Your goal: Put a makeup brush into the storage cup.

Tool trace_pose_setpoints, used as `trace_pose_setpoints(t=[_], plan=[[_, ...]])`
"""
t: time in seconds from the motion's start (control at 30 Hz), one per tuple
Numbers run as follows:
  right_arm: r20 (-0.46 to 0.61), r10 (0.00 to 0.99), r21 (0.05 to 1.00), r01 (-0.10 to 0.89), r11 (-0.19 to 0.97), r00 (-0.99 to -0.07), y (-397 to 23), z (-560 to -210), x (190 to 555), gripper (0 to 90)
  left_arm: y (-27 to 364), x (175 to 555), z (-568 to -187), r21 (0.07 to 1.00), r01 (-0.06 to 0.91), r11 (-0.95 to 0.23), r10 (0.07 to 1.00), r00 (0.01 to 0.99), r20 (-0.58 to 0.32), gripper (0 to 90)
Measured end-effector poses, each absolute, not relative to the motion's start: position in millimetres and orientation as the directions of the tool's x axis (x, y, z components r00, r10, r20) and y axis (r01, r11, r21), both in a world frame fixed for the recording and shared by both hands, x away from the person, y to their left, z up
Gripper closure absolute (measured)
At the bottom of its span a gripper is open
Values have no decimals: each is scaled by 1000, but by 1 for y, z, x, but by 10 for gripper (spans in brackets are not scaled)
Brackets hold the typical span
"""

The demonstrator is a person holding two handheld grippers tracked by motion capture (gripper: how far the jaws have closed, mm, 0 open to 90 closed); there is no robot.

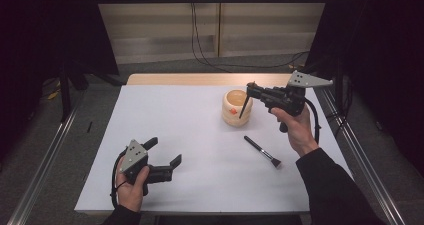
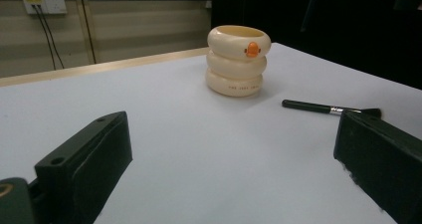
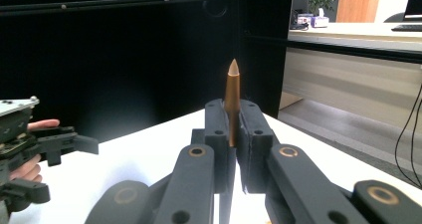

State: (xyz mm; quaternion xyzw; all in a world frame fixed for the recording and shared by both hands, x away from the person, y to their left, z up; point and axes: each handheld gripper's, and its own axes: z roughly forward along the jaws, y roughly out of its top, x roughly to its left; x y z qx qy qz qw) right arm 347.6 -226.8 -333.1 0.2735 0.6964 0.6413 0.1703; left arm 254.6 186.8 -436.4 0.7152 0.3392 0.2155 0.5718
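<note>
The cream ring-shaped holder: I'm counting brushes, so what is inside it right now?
From above, the brush clamped in the right tool hangs over the cream holder, its lower tip at the opening. The holder's bottom is hidden by its wall. Another brush lies on the table.

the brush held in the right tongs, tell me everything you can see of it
The brush is slim, clamped between the shut jaws of the right tongs. In the right gripper view a brown, wood-like handle rises above the jaws to a pointed tip. In the high view its dark lower part hangs down at a slight tilt over the mouth of the cream ringed holder; whether it touches the rim cannot be told. Its bristle end cannot be made out. It is off the table, touched by the jaws alone as far as shown.
</note>
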Motion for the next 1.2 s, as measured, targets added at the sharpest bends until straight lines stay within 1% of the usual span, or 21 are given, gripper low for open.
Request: trace_pose_setpoints(t=[0.13,0.3,0.47,0.8,0.97,1.07,1.2], plan=[[92,606,987,151,46,-790,-226,-330,357,847,189,256,-437,963,247,-111,744,663,-84,16],[67,624,987,145,75,-779,-224,-323,368,847,189,255,-437,963,244,-111,740,668,-84,16],[59,648,986,147,82,-760,-225,-320,377,847,190,255,-437,963,251,-95,741,664,-100,16],[45,681,984,150,96,-731,-223,-314,400,846,189,255,-437,966,237,-107,729,679,-86,16],[47,698,982,161,99,-715,-220,-316,409,846,190,255,-437,967,231,-105,733,675,-82,17],[53,706,981,170,97,-706,-220,-320,415,846,191,256,-438,967,234,-99,757,649,-80,16],[60,716,977,188,100,-695,-221,-326,421,846,193,257,-438,969,228,-93,764,641,-77,16]])
